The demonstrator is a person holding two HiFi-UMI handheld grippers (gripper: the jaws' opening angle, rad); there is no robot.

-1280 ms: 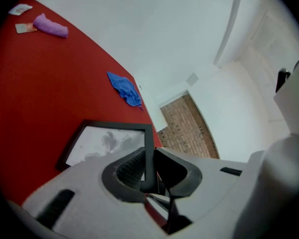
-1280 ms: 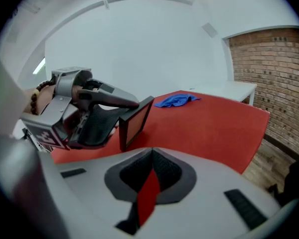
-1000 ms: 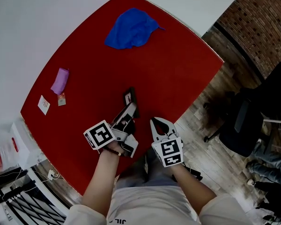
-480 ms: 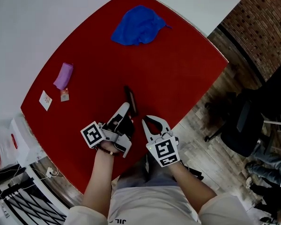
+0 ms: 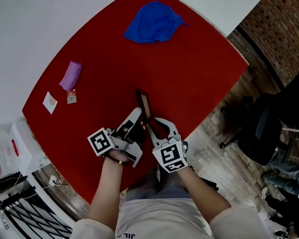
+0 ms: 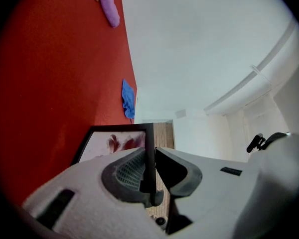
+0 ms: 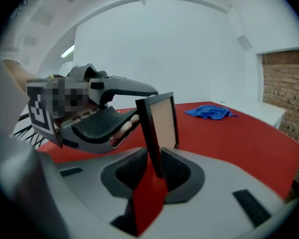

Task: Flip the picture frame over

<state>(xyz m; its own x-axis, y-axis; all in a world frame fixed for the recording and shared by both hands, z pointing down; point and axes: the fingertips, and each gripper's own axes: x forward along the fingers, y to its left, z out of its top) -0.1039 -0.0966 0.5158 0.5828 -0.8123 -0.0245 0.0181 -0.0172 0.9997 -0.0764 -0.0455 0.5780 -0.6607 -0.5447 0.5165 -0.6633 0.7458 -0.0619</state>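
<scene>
The picture frame [image 5: 145,108] stands on its edge on the red mat [image 5: 189,68], black rim up, tan back facing right. My left gripper [image 5: 135,119] is shut on its near edge. In the left gripper view the black rim [image 6: 150,153] sits between the pads, and the print with red flowers [image 6: 114,141] faces left. My right gripper [image 5: 157,126] has come in from the right. Its jaws stand on either side of the frame's near corner [image 7: 154,148] and look open. The left gripper [image 7: 102,121] shows just beyond the frame in the right gripper view.
A crumpled blue cloth [image 5: 154,23] lies at the mat's far end. A purple bundle [image 5: 71,75] and two small cards [image 5: 51,102] are at the left edge. The mat's near edge runs just under my hands. A black chair [image 5: 274,128] stands on the floor to the right.
The right gripper moved left until its jaws came round the frame's near corner. The left gripper rolled, and the frame turned from leaning to nearly upright on its edge.
</scene>
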